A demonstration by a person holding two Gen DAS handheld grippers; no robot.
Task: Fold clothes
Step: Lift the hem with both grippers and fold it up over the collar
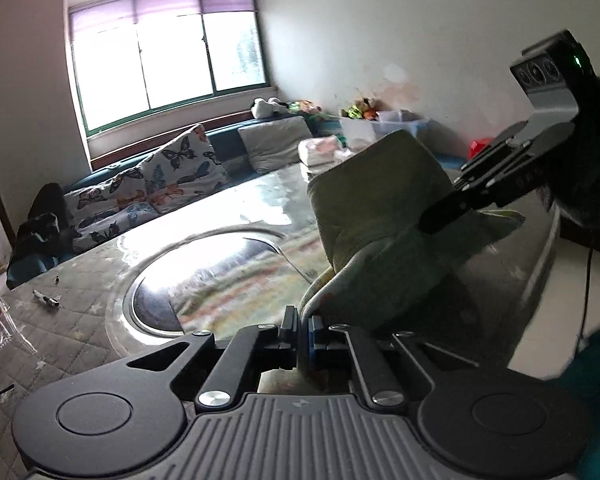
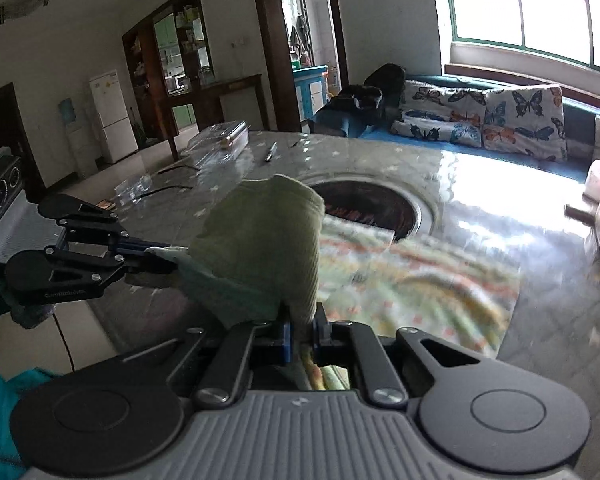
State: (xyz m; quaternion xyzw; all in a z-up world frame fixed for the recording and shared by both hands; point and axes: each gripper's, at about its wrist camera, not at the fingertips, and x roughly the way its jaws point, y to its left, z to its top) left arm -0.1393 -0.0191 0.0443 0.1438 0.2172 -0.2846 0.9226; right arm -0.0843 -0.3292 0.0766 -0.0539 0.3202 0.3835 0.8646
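Pale green garment (image 2: 260, 240), butterfly-print cushions (image 2: 480, 116)

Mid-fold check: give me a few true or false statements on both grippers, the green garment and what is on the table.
1. Both grippers clamp the pale green ribbed garment. True: left gripper and right gripper are shut on it.
2. The garment lies flat. False: it hangs lifted above the glossy table.
3. A patterned pastel cloth lies on the table. True.
4. A pen is in the right gripper. False: it lies on the table.
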